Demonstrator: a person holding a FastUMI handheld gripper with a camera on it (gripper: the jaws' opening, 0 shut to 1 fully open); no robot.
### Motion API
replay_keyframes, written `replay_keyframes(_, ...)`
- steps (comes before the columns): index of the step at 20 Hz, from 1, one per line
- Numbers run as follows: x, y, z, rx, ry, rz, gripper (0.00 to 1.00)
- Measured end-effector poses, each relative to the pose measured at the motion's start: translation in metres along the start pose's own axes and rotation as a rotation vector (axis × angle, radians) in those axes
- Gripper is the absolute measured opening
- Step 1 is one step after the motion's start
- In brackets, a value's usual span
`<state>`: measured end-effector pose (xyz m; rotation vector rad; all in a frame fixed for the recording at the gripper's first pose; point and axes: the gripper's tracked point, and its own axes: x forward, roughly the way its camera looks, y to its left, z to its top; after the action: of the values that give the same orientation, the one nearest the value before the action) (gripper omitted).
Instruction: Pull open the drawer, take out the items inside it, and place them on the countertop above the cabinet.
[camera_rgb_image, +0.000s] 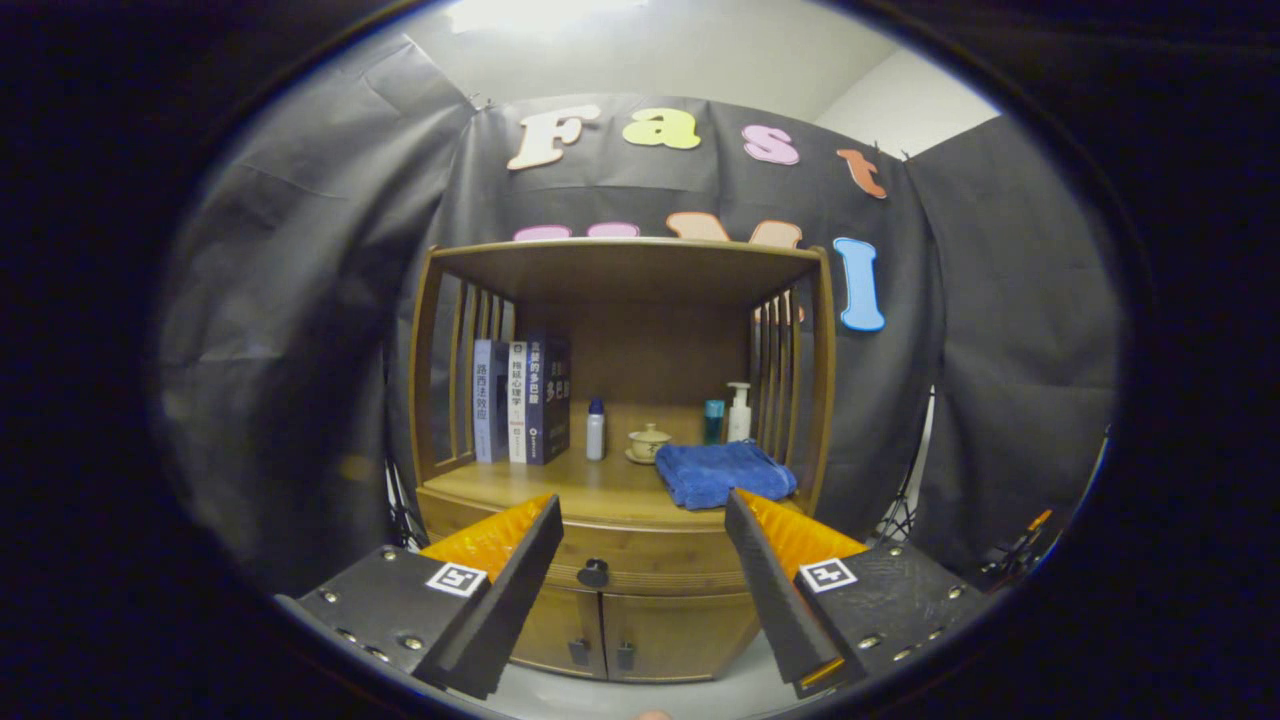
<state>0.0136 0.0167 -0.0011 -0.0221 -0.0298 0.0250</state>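
The drawer (600, 556) sits shut in the lower middle of the frame, its dark round knob (593, 573) showing between the gripper (643, 518) fingers, which are spread wide apart with nothing held. Just above it the countertop (560, 487) carries a folded blue towel (725, 472) at centre right, a small teacup (649, 441), bottles (596, 429) and books (520, 400) toward the left, with two cabinet doors (625, 632) below.

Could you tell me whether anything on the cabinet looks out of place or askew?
Nothing stands out. The drawer is closed, the books stand upright, the towel lies folded on the countertop, and the gripper is open, fingers spread before the knob.
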Motion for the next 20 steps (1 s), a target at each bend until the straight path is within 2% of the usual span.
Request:
replay_keyframes(8, 0.042, -0.003, 0.002, 0.019, -0.009, -0.017, 0.98)
replay_keyframes(13, 0.088, 0.010, -0.025, 0.074, 0.022, 0.007, 0.98)
replay_keyframes(20, 0.151, 0.030, -0.090, 0.013, 0.054, 0.023, 0.98)
